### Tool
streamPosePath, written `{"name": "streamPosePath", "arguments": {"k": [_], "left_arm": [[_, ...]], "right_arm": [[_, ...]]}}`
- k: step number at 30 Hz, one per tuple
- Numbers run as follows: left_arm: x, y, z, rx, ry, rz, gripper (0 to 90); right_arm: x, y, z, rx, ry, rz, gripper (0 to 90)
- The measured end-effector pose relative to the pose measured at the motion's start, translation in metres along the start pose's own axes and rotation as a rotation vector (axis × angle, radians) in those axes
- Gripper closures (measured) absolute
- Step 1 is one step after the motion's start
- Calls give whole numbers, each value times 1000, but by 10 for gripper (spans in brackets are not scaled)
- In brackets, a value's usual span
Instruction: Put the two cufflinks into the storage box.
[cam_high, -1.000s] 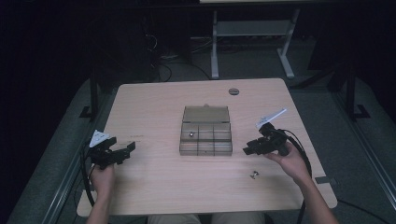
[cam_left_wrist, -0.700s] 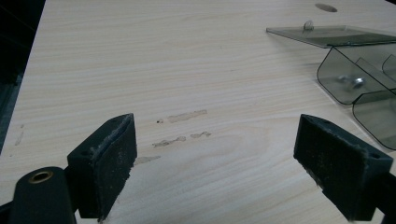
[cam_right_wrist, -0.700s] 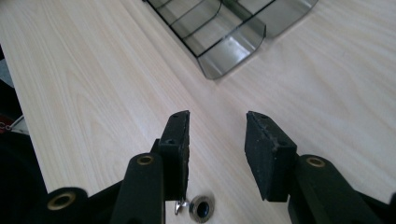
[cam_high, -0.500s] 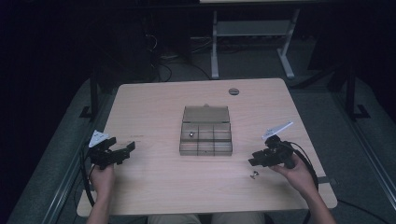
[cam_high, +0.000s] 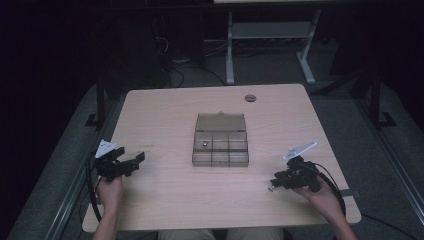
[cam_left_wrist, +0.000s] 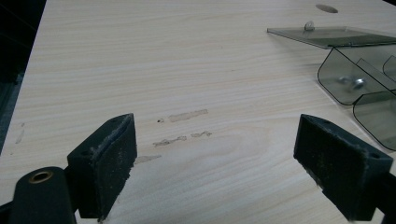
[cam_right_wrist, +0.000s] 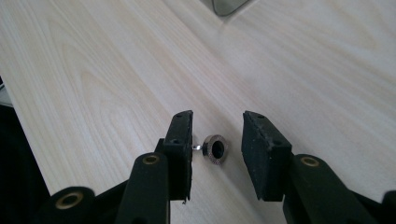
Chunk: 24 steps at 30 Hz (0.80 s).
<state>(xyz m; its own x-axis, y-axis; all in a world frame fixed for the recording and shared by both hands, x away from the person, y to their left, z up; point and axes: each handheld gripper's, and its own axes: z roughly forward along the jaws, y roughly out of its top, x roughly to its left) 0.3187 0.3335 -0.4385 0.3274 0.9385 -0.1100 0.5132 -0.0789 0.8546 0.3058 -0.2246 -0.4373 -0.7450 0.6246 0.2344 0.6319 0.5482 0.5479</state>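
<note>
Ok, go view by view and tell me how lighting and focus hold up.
High view: dim, room around the table nearly black. Left gripper view: bright and sharp, with the smoky plastic box clear. Right gripper view: the small metal ring is sharp, the far tabletop soft.

The high view is dim and murky around the table (cam_high: 165, 105), while both gripper views are bright and sharp.
</note>
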Motion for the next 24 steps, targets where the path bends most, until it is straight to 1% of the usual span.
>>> {"name": "streamPosePath", "arguments": {"k": [2, 4, 8, 9, 12, 14, 16, 21, 24], "left_arm": [[0, 0, 0, 0, 0, 0, 129], [-1, 0, 0, -4, -2, 0, 129], [0, 0, 0, -3, -1, -4, 129], [0, 0, 0, -2, -1, -4, 129], [0, 0, 1, 0, -2, -1, 129], [-1, 0, 1, -1, -5, -6, 129], [-1, 0, 1, -2, -6, -2, 129], [-1, 0, 1, -1, -6, -5, 129], [-1, 0, 1, 1, -5, 0, 129]], "right_arm": [[0, -2, 2, 13, -11, -5, 629], [0, -3, 3, 16, -8, -4, 630], [1, -4, 4, 25, -17, -3, 631], [1, -5, 5, 25, -21, -13, 632], [2, -7, 7, 39, -17, -5, 637], [1, -8, 9, 45, -15, -8, 642], [2, -8, 10, 51, -21, -3, 650], [2, -8, 11, 53, -24, -12, 662], [2, -8, 11, 51, -22, -14, 675]]}}
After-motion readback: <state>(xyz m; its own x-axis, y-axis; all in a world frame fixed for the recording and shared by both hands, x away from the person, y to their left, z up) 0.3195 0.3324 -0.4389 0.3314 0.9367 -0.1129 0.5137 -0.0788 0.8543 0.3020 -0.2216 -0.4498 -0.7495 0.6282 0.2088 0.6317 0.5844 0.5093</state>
